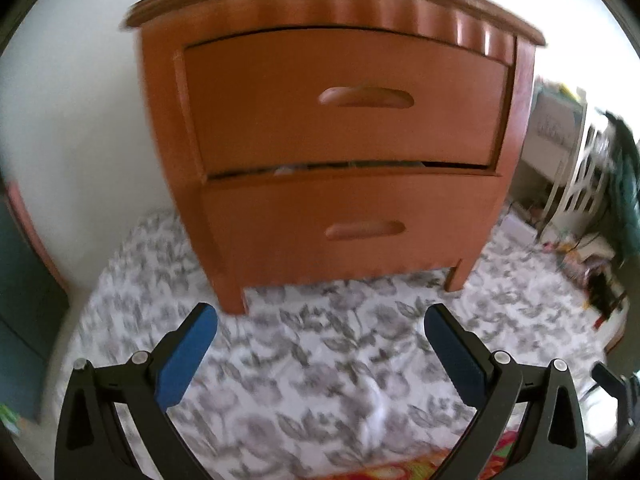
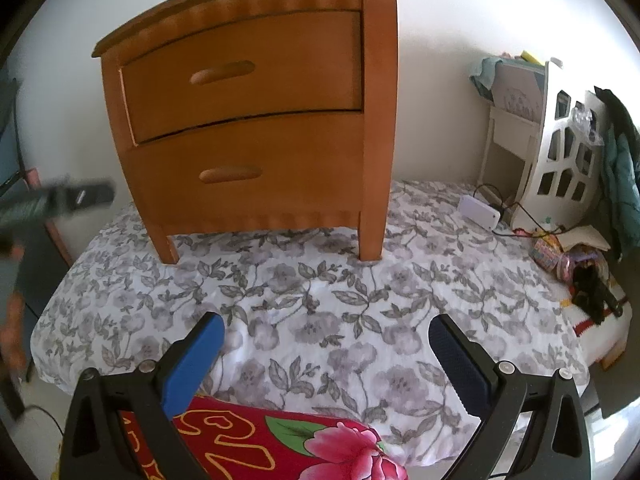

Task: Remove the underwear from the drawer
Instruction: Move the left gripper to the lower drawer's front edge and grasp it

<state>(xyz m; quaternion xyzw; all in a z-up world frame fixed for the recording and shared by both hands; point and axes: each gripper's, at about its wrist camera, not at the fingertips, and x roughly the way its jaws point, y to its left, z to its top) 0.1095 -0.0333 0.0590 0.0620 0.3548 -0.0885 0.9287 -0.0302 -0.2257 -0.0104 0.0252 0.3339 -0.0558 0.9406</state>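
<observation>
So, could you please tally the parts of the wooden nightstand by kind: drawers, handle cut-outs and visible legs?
Drawers: 2, the top drawer and the bottom drawer.
Handle cut-outs: 2, the upper handle and the lower handle.
Visible legs: 2, the near-left leg and the near-right leg.
Total: 6

Left tool (image 1: pixel 320 330) spread wide, right tool (image 2: pixel 326 340) spread wide, both empty

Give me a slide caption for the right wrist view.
Open right gripper faces a two-drawer wooden nightstand standing on floral bedsheet.
</observation>
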